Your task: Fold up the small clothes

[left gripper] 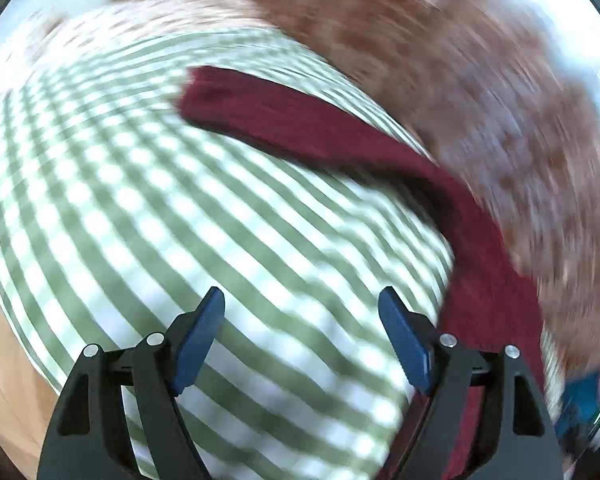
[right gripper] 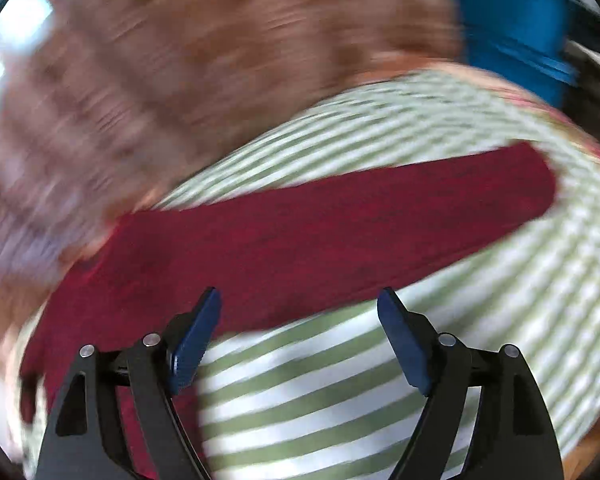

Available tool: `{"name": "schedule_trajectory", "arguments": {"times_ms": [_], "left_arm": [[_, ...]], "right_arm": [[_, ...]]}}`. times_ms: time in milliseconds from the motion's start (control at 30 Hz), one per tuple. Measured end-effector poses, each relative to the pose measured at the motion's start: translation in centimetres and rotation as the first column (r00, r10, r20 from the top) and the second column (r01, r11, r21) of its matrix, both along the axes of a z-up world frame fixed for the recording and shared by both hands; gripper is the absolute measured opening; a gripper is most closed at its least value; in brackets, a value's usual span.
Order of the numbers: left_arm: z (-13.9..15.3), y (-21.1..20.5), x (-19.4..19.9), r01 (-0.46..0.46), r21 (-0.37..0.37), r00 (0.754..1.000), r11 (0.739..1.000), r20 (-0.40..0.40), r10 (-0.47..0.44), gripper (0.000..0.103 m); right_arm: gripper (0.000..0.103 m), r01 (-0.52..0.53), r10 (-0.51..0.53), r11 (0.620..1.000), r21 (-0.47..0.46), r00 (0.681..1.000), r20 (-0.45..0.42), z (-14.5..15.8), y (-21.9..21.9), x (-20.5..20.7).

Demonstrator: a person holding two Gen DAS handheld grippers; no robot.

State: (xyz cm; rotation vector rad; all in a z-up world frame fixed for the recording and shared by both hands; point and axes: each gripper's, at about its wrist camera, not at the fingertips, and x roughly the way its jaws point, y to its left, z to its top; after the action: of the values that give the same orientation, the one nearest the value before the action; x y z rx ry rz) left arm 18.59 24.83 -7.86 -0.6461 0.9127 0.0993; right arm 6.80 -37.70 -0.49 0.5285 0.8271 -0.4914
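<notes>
1. Left wrist view: left gripper point(left gripper: 301, 300) spread wide, empty; long dark-red knitted garment point(left gripper: 300, 128) lies beyond and right of its fingers on green-and-white checked cloth point(left gripper: 140, 200).
2. Right wrist view: right gripper point(right gripper: 299, 300) spread, empty; garment just ahead, unfolded; folding seemingly not begun.

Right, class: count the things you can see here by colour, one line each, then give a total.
Dark red garment: 1
Green-and-white checked cloth: 1
Brown patterned fabric, blurred: 1
Blue object, blurred: 1
Blue-padded grippers, left and right: 2
Total: 6
</notes>
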Motion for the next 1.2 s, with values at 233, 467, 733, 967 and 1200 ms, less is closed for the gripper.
{"name": "schedule_trajectory", "arguments": {"times_ms": [233, 467, 733, 967, 1200], "left_arm": [[-0.6, 8.4, 4.5, -0.149, -0.004, 0.989, 0.989, 0.021, 0.149, 0.072], [-2.7, 9.7, 11.1, -0.160, 0.077, 0.986, 0.984, -0.043, 0.164, 0.057], [-0.7, 10.2, 16.2, -0.137, 0.256, 0.990, 0.957, -0.007, 0.144, 0.009], [-0.6, 9.6, 20.7, -0.149, 0.459, 0.982, 0.876, -0.033, 0.184, 0.014], [0.0, 7.8, 17.3, -0.180, 0.387, 0.981, 0.904, 0.004, 0.193, 0.039]], "right_arm": [[0.079, -0.461, 0.463, 0.885, 0.071, 0.886, -0.023, -3.5, 16.8, 7.1], [0.082, -0.567, 0.563, 0.823, -0.021, 0.821, -0.089, -5.9, 22.6, 8.2], [0.089, -0.572, 0.564, 0.816, -0.082, 0.819, -0.107, -7.1, 23.2, 8.6], [0.091, -0.576, 0.565, 0.812, -0.094, 0.816, -0.121, -7.5, 23.3, 8.7], [0.093, -0.575, 0.564, 0.813, -0.092, 0.817, -0.118, -7.7, 23.4, 8.8]]}}
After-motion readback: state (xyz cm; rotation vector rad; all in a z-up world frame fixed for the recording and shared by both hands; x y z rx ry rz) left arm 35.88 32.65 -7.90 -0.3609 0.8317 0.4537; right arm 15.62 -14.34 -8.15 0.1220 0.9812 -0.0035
